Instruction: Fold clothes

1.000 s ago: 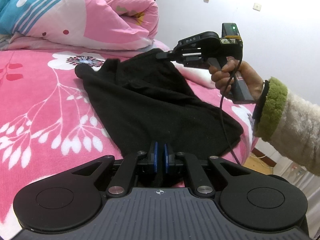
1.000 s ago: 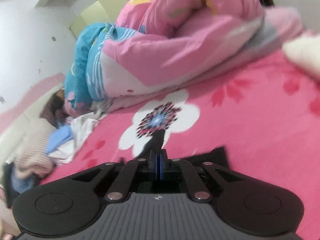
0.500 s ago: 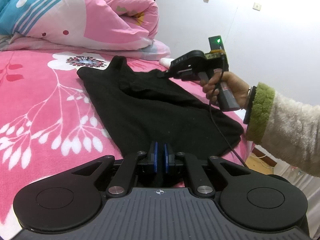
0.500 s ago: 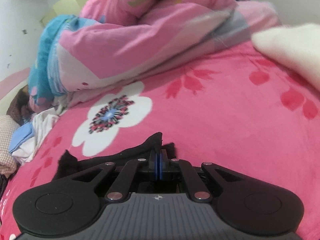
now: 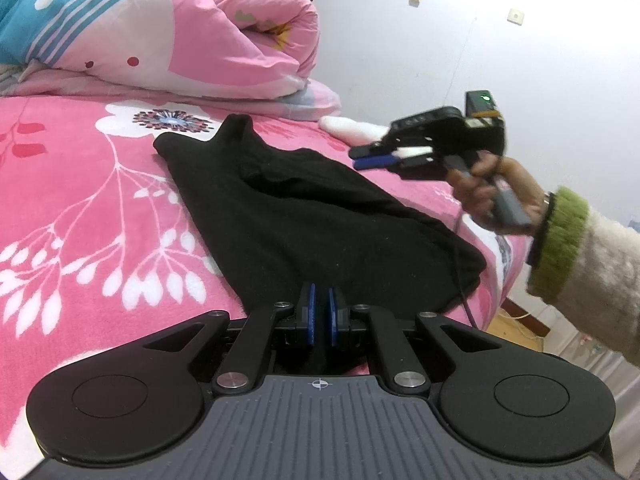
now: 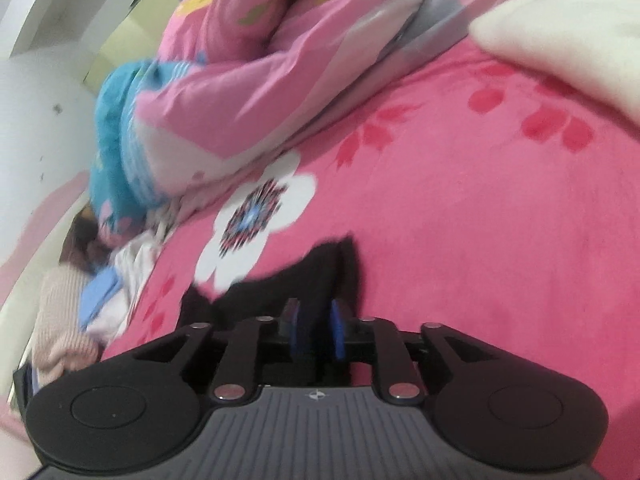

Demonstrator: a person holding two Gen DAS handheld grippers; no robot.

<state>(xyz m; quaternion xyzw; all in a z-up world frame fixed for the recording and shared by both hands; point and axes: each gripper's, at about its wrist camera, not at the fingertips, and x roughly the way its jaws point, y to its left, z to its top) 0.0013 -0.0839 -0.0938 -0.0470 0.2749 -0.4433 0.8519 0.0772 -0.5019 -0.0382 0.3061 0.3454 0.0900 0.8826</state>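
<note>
bed (image 5: 80, 208) is covered by a pink floral blanket; a rolled quilt (image 5: 180, 40) is seen at its far end. black garment (image 5: 304, 216) is laid flat on the bed. its near edge is clamped by the left gripper (image 5: 320, 318). right gripper (image 5: 374, 159) has just been opening; its fingers are parted above the garment, nothing held.
</note>
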